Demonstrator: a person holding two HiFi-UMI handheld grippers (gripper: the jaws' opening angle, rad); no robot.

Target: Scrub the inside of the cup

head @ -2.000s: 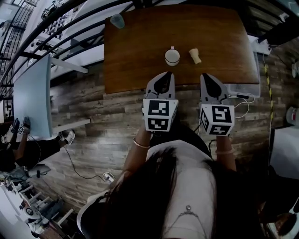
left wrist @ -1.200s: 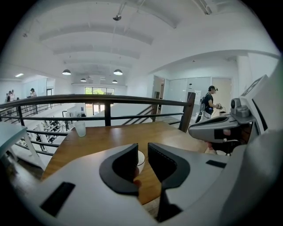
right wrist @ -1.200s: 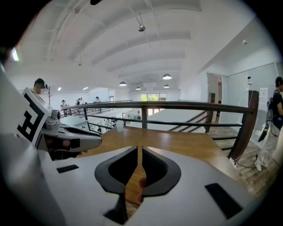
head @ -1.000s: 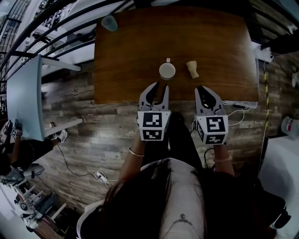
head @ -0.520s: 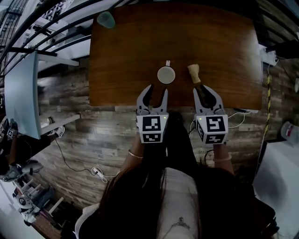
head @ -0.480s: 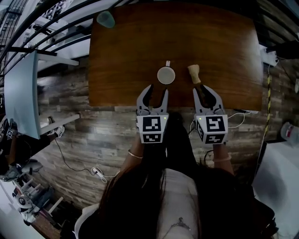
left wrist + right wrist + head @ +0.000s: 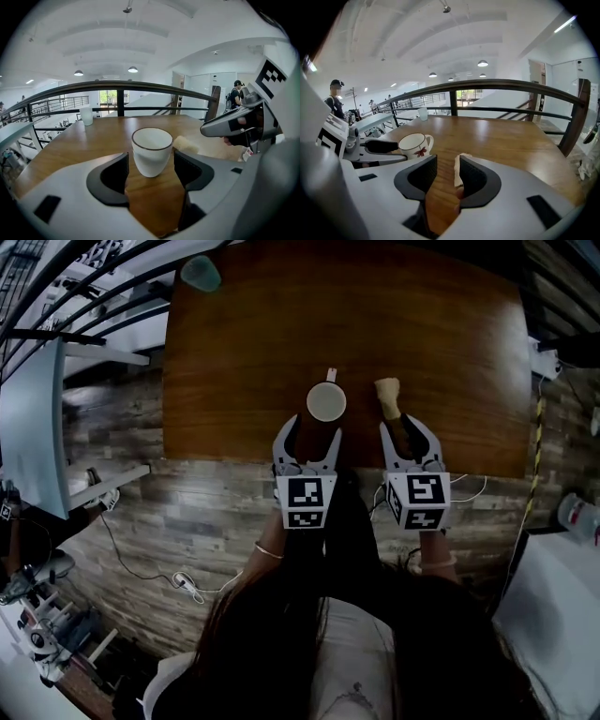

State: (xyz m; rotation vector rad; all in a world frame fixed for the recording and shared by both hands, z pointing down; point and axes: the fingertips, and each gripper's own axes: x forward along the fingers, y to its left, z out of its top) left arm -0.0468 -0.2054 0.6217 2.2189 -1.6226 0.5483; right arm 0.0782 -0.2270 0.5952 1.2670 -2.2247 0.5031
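Note:
A white cup (image 7: pixel 325 401) with a dark rim stands on the brown table (image 7: pixel 244 352), handle turned away from me. In the left gripper view the cup (image 7: pixel 151 150) sits just between the tips of my left gripper (image 7: pixel 151 161); its jaws are opening and a gap shows on both sides. A pale scrubber (image 7: pixel 386 390) lies to the right of the cup. Its near end (image 7: pixel 458 174) lies between the opening jaws of my right gripper (image 7: pixel 447 164), close along the right jaw and apart from the left one. Both grippers (image 7: pixel 309 427) (image 7: pixel 405 426) hover at the table's near edge.
A pale green tumbler (image 7: pixel 200 273) stands at the table's far left corner. A dark railing (image 7: pixel 117 86) runs behind the table's far edge. The wood floor lies below the near edge, with a cable (image 7: pixel 141 559) on it at left.
Both grippers have moved forward over the table's near edge and their jaws have widened. The cup now sits between the left jaw tips and the scrubber's end between the right jaws.

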